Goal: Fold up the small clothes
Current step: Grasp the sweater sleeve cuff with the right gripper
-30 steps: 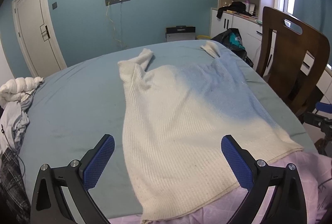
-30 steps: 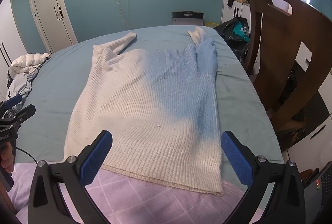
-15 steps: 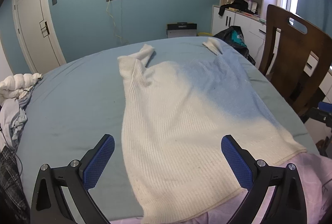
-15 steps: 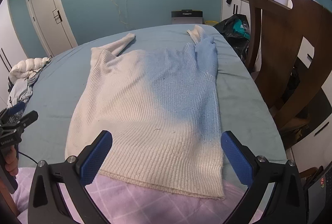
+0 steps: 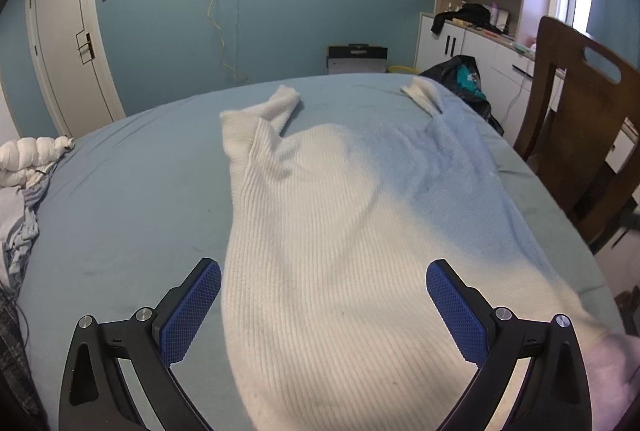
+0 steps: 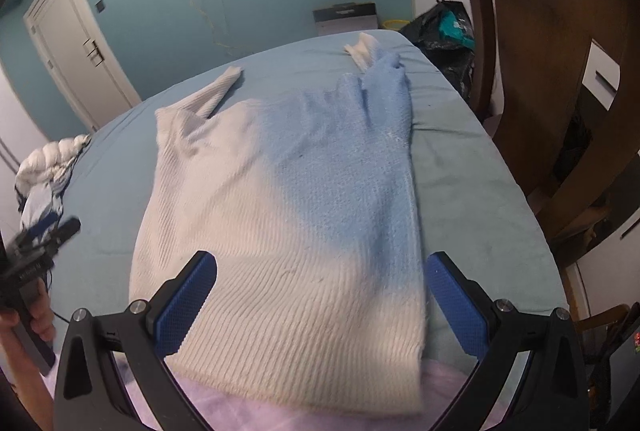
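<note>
A cream ribbed knit sweater (image 5: 332,231) lies flat on the blue-grey bed (image 5: 132,191), hem towards me, both sleeves pointing away. It also shows in the right wrist view (image 6: 288,215). My left gripper (image 5: 323,305) is open and empty, low over the sweater's hem on its left half. My right gripper (image 6: 320,301) is open and empty, low over the hem on its right half. The left gripper also shows at the left edge of the right wrist view (image 6: 36,251), held in a hand.
A wooden chair (image 6: 540,71) stands close at the bed's right side. A pile of white and grey clothes (image 5: 24,183) lies at the bed's left edge. A pink checked cloth (image 6: 240,403) lies under the hem. A black bag (image 5: 460,79) sits past the far corner.
Both grippers have moved forward and lower over the sweater's hem; the right wrist view has tilted. Both stay open and the sweater has not moved.
</note>
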A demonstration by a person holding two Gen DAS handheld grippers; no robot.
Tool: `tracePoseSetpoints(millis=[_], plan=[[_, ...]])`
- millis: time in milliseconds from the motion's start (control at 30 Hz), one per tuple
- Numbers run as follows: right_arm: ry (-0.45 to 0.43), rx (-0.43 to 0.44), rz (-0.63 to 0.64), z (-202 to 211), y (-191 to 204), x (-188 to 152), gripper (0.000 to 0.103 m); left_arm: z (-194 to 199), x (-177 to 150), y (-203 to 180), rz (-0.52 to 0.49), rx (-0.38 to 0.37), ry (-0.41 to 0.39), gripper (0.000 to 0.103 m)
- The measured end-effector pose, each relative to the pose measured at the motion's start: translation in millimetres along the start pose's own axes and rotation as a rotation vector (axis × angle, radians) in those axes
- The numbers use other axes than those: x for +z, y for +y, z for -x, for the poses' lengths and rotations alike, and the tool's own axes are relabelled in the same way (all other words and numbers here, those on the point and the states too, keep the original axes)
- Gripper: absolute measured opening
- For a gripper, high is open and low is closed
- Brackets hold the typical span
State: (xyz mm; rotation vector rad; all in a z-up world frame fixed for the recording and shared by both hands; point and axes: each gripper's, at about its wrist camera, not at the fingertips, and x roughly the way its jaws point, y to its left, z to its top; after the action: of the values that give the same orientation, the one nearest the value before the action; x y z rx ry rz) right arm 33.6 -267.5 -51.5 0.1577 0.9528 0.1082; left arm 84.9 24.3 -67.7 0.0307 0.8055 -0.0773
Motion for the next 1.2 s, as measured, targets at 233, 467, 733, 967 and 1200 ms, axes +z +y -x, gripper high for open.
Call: tracePoseSetpoints(millis=[233, 467, 733, 967, 1200], plan=[[0.097, 0.061, -0.106, -42.0, -40.3, 46.9, 0.102, -36.0, -32.4, 11.1, -0.007, 0.008, 0.012, 0.103], [0.26, 0.211, -0.247, -154.1, -72.1, 136.6, 0.102, -66.4, -30.6, 35.9, 0.087, -0.008, 0.021, 0.103], [0.262, -0.06, -0.285, -293.7, -118.9, 197.0, 0.102, -90.4, -28.4, 56.9, 0.138, -0.051, 0.06, 0.103], [0.275, -0.138, -0.333, -349.5, -141.3, 200.7, 0.075, -102.2, -18.7, 72.7, 0.148, -0.052, 0.114, 0.103], [0.243, -0.129, -0.182, -334.1, -95.7, 195.2, 0.015, -103.8, -18.9, 88.7, 0.193, -0.017, 0.109, 0.103]])
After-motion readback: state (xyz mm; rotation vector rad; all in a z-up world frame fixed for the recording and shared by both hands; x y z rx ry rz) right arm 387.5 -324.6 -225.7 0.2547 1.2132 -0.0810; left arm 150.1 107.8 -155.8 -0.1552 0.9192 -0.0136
